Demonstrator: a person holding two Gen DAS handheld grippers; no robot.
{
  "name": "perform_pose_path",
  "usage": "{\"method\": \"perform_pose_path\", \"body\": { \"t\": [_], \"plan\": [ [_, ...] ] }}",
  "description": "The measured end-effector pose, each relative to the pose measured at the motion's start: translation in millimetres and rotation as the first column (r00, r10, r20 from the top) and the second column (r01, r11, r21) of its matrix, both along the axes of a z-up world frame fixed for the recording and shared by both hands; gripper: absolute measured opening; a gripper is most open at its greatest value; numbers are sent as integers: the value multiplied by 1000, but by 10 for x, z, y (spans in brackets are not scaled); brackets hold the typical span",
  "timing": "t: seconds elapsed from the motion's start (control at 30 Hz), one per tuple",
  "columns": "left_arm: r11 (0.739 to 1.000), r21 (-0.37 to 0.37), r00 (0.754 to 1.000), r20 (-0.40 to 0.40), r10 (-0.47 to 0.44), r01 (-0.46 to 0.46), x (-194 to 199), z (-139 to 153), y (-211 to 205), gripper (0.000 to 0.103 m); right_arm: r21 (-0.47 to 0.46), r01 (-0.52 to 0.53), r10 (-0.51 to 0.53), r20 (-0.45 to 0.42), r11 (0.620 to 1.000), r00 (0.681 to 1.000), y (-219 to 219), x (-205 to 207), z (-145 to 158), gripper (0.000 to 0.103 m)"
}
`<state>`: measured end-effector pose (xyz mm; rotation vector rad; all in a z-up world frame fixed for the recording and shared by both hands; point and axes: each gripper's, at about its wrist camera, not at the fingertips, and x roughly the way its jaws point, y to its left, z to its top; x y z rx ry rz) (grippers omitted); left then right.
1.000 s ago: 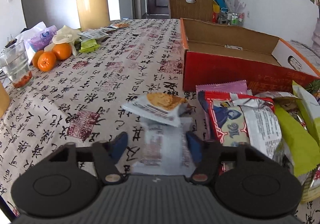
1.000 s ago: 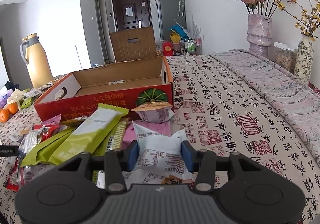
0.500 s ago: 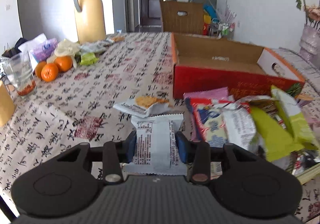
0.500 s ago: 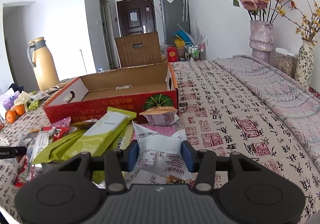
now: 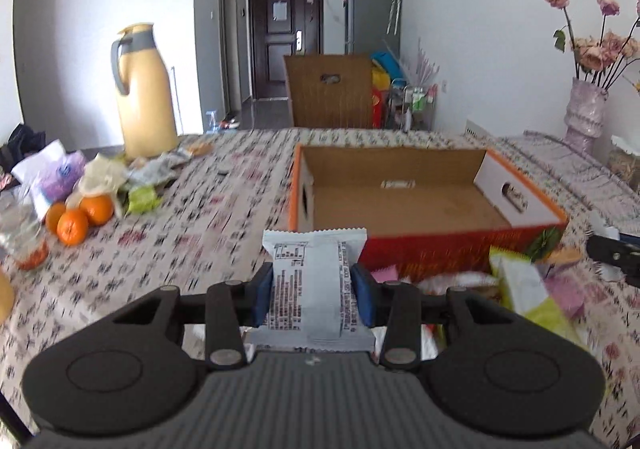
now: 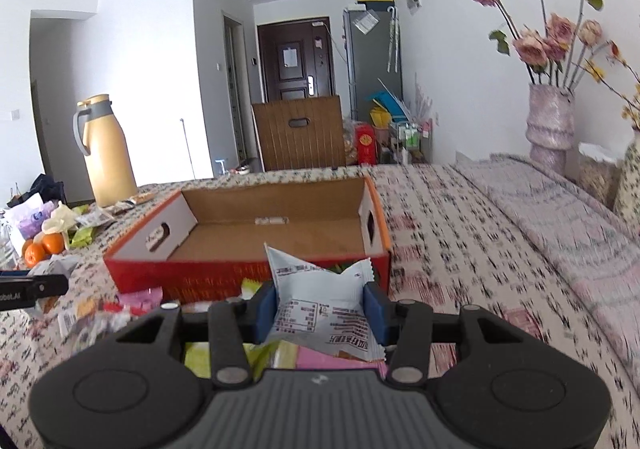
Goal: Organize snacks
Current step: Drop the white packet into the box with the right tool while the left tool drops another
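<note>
The open red cardboard box (image 5: 424,205) sits on the surface (image 5: 224,209) under a cloth printed with calligraphy, and everything else is placed from it. Its inside holds only a small white label on the far wall.

The left tongs (image 5: 313,295) are clamped on a white snack packet (image 5: 314,281), held upright and raised clear of the surface, just in front of the box's near left corner. The right tongs (image 6: 320,309) grip a second white packet (image 6: 320,305), crumpled at its top edge, held just in front of the box's near wall, toward its right end.

A heap of loose snacks (image 5: 516,289), among them a yellow-green pack and pink wrappers, lies against the box's near wall. Well to the left of the box are three oranges (image 5: 78,217), a purple tissue pack (image 5: 60,177) and a tan thermos jug (image 5: 144,93) standing upright. To the right of the box, a pale pink vase (image 6: 550,125) holds dried roses by the wall.
</note>
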<state>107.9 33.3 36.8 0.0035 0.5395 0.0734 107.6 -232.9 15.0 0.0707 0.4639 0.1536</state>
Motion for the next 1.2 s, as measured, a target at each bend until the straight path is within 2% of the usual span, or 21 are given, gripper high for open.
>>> {"method": "perform_pose_path", "body": {
  "t": [0.23,0.43,0.7,0.97,1.03,1.1,1.17,1.2],
  "plan": [
    [999,14,999,31,-30,29,355,132,-130,42,-22,-24,25,33,999,999,121,407,149,46],
    [998,42,998,26,-48,47,708,156,-225,42,-47,-47,48,13,998,999,234,819,180,46],
    [994,82,997,-40,-65,68,1236,42,-348,42,-90,-92,86,-74,992,994,419,1372,84,46],
    [992,90,988,-140,-70,83,1545,-216,-413,43,-126,-119,91,-206,985,974,530,1789,-197,46],
    [993,83,986,-146,-77,89,1563,-242,-404,51,-122,-118,88,-223,985,971,520,1822,-252,45],
    [993,91,989,-133,-67,79,1550,-244,-390,75,-116,-116,88,-224,986,971,503,1825,-273,46],
    [993,92,992,-111,-59,70,1524,-220,-375,85,-109,-115,89,-220,987,971,476,1811,-267,53],
    [994,90,993,-101,-60,69,1501,-204,-361,89,-105,-109,85,-213,988,973,460,1787,-257,63]
  ]
}}
